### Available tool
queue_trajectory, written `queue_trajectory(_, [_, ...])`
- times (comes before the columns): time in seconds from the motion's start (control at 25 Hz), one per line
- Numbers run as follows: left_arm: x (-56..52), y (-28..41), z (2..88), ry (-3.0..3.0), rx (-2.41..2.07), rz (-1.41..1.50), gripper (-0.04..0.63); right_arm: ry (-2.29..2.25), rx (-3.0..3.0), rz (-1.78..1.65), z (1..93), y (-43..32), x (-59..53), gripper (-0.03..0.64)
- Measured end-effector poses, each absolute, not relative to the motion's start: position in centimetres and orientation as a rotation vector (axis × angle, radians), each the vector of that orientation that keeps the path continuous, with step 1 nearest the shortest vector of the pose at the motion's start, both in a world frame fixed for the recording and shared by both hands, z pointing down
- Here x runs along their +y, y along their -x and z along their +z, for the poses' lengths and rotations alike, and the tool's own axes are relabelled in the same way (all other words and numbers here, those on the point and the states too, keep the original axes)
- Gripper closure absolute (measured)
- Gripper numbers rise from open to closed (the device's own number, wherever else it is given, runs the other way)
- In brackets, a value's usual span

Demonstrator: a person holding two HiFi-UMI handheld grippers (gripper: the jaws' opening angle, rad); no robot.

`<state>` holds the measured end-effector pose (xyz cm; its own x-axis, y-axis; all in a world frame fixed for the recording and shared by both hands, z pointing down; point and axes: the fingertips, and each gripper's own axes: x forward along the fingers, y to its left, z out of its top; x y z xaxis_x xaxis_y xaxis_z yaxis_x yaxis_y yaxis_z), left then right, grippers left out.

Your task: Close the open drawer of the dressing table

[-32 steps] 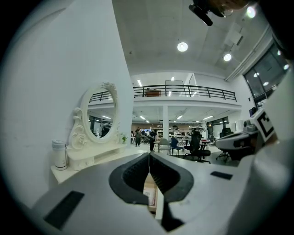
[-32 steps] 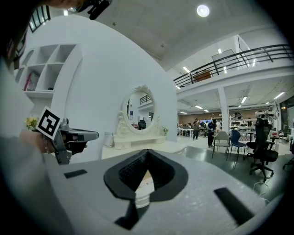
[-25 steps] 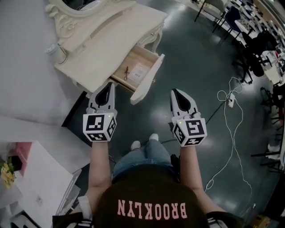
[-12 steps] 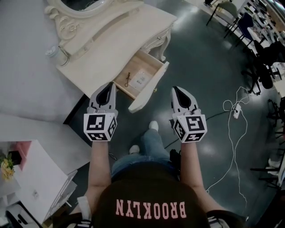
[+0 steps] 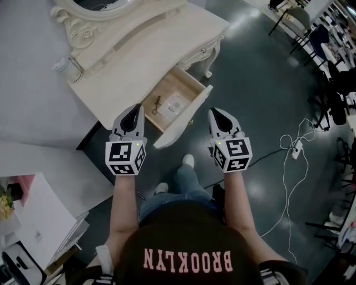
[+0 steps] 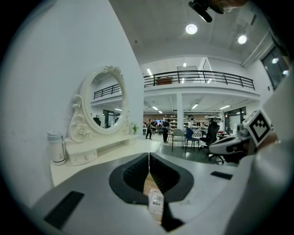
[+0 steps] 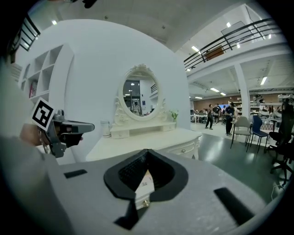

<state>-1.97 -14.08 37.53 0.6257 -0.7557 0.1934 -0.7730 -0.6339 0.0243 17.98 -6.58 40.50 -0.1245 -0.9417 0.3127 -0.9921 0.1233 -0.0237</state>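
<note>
The cream dressing table (image 5: 150,53) stands at the top of the head view with its wooden drawer (image 5: 173,96) pulled out. The drawer's white front panel (image 5: 184,118) slants between my two grippers. A small dark item (image 5: 157,103) and a white card (image 5: 177,103) lie inside. My left gripper (image 5: 135,108) is shut and empty, its tip over the drawer's left corner. My right gripper (image 5: 214,112) is also shut and empty, just right of the panel's end. The left gripper (image 6: 149,156) and the right gripper (image 7: 147,152) each show the drawer front (image 7: 143,196) beneath their tips.
An oval mirror (image 5: 100,6) and a small white jar (image 5: 63,65) stand on the table's back. A white cabinet (image 5: 47,222) is at the lower left. Cables with a power strip (image 5: 295,147) lie on the dark floor at right, office chairs (image 5: 331,72) beyond.
The person has stepped toward the table. Both grippers have come closer to the open drawer, and the right one has drawn in beside the front panel's end. Both stay shut.
</note>
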Motion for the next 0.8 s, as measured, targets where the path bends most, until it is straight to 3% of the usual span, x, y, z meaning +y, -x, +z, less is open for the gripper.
queue_trajectory(0.8, [-16.6,3.2,48.3,-2.426,-1.39,0.434,0.591,-1.453,-2.033,0.657,58.1,-18.1,-10.0,0.62])
